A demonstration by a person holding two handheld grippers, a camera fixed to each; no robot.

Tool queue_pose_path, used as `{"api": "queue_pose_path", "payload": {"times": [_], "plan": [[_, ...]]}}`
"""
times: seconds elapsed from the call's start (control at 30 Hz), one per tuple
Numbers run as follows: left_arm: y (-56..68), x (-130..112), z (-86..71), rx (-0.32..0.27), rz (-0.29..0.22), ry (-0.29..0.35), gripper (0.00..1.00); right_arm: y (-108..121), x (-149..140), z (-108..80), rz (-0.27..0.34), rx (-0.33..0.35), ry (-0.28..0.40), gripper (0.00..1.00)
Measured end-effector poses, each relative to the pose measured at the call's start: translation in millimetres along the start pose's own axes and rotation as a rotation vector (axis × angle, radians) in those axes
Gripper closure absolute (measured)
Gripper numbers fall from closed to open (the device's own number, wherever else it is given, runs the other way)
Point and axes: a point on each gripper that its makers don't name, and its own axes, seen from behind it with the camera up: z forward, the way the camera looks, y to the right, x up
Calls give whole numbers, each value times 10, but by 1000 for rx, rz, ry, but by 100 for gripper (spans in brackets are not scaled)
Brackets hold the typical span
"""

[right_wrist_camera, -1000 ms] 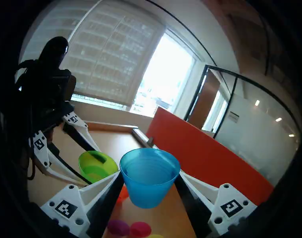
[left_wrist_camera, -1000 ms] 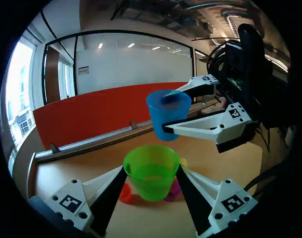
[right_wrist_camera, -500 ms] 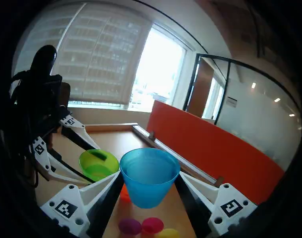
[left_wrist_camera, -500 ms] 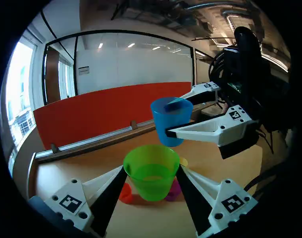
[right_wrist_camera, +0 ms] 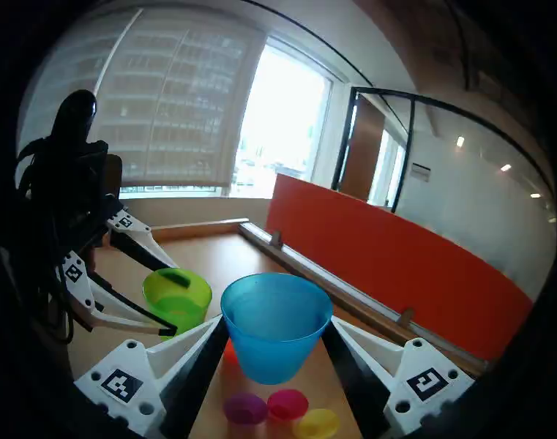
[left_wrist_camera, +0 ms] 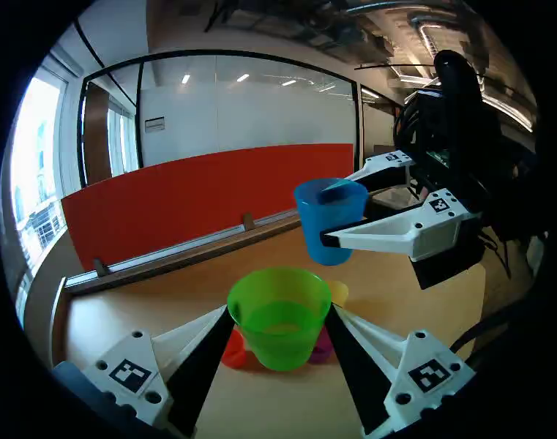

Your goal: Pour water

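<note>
Green and blue mark the two vessels of this job: the left gripper (left_wrist_camera: 279,316) has its jaws closed about halfway, both fingers pressing the sides of a translucent green plastic cup (left_wrist_camera: 279,333), and the right gripper (right_wrist_camera: 277,325) clamps a translucent blue plastic cup (right_wrist_camera: 277,344) the same way. Both cups are held in the air above the table, upright or close to it, near each other but apart, with the blue one higher and off to one side of the green rather than over its mouth. A paler band low in the green cup may be water, though I cannot be sure, and the blue cup's contents cannot be made out. Judging by that, no pour is under way; one cup must be brought over the other and tipped. Below lies a light wooden tabletop (left_wrist_camera: 168,293) with small coloured cups (right_wrist_camera: 287,403) in red, purple, magenta and yellow standing together. A long red-orange partition (left_wrist_camera: 205,197) backs the table, with a black-framed glass wall (left_wrist_camera: 241,117) behind it and a bright window with blinds (right_wrist_camera: 168,124) to one side.
</note>
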Motion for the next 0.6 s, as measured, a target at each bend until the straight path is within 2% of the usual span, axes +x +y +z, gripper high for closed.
{"api": "queue_pose_path", "payload": {"times": [0.6], "plan": [[13, -353, 94, -7, -2, -55, 14, 71, -538, -146, 53, -46, -95, 11]]}}
